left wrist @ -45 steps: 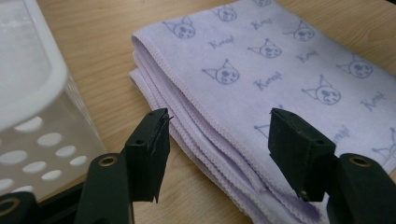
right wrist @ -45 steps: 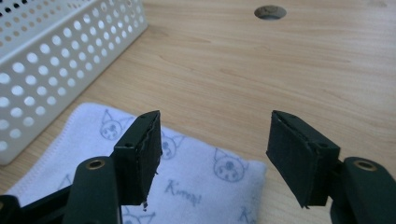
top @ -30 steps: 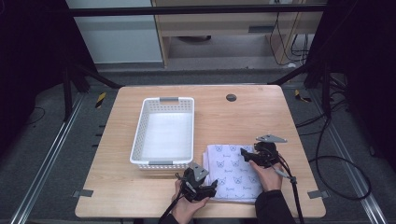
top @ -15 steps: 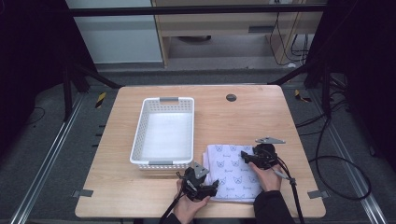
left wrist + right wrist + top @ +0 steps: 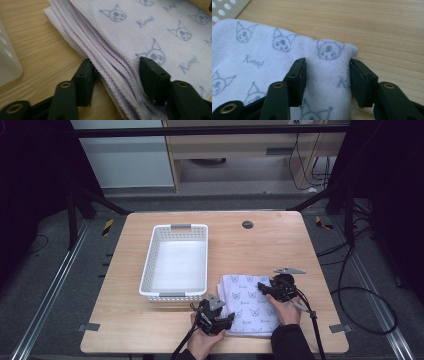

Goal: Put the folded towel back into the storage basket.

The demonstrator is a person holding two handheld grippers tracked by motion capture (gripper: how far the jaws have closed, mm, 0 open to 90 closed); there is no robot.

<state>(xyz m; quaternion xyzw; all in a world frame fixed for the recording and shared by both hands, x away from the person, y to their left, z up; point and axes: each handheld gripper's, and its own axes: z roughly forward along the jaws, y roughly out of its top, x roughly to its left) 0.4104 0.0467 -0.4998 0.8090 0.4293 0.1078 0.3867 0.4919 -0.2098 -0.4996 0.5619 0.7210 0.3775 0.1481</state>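
Observation:
A folded white towel (image 5: 250, 302) printed with lilac cat faces lies on the wooden table (image 5: 300, 250) near its front edge. My left gripper (image 5: 227, 319) is open at the towel's front left edge; in the left gripper view the stacked folded layers (image 5: 117, 67) run between its two jaws. My right gripper (image 5: 261, 287) is open over the towel's far right corner. In the right gripper view the towel's rounded corner (image 5: 327, 65) sits between the jaws, one finger (image 5: 298, 77) resting on the cloth and the other at the cloth's edge.
An empty white perforated basket (image 5: 176, 262) stands just left of the towel, its corner (image 5: 227, 8) also in the right gripper view. A small dark round hole (image 5: 247, 224) marks the table's far side. Cables trail off the right edge.
Both grippers have shifted only slightly at the towel; the towel and basket lie where they were.

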